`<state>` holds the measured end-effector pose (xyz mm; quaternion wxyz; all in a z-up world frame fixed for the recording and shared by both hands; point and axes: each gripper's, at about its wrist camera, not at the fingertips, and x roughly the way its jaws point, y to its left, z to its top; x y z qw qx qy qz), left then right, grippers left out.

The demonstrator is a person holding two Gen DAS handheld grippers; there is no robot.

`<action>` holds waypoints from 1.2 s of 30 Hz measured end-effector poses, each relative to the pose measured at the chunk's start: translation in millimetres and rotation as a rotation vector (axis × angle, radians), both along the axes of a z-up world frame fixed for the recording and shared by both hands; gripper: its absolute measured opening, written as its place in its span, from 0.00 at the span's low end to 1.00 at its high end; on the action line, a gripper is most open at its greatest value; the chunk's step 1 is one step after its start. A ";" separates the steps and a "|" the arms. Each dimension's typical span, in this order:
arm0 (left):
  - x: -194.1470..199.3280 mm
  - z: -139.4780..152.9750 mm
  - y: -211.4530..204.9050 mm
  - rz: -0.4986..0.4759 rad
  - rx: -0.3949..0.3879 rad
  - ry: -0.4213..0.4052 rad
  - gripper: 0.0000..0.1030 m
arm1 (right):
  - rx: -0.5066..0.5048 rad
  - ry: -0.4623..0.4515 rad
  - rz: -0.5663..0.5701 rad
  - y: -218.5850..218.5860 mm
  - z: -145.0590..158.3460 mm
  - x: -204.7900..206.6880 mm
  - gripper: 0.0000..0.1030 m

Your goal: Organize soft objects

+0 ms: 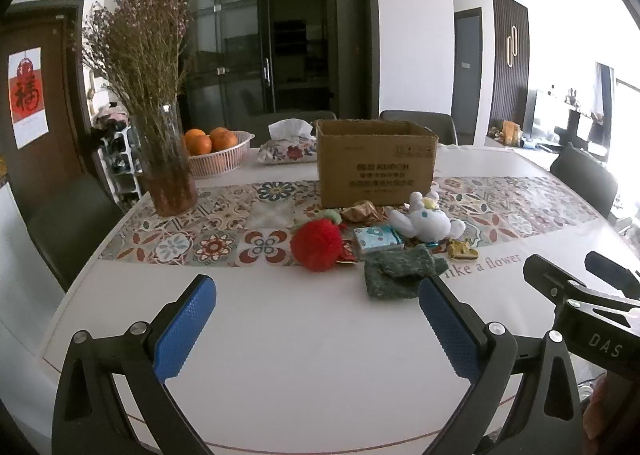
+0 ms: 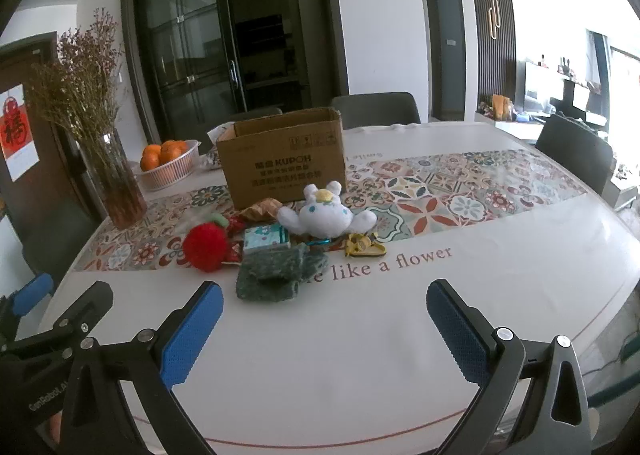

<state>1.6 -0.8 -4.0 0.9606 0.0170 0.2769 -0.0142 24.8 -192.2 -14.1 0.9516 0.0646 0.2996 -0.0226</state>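
A pile of small items lies on the table in front of an open cardboard box (image 1: 374, 163) (image 2: 284, 157). It holds a red fluffy ball (image 1: 317, 245) (image 2: 205, 246), a white plush rabbit (image 1: 426, 220) (image 2: 325, 213), a green knitted cloth (image 1: 400, 273) (image 2: 276, 271), a small tissue pack (image 1: 378, 237) (image 2: 266, 238), a yellow flat toy (image 1: 462, 249) (image 2: 364, 245) and crumpled brown paper (image 1: 362, 211) (image 2: 262, 209). My left gripper (image 1: 316, 295) is open and empty, hanging short of the pile. My right gripper (image 2: 324, 301) is open and empty, just before the green cloth.
A glass vase of dried flowers (image 1: 160, 159) (image 2: 116, 183) stands at the left. Behind it sit a basket of oranges (image 1: 214, 153) (image 2: 168, 165) and a floral tissue holder (image 1: 288, 145). Dark chairs (image 2: 576, 151) ring the table (image 1: 300, 335). The right gripper's frame (image 1: 580, 295) shows at right.
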 end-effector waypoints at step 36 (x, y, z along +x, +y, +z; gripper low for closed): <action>2.3 -2.4 1.4 -0.011 -0.020 0.027 1.00 | -0.004 -0.003 0.008 3.3 4.8 -1.5 1.00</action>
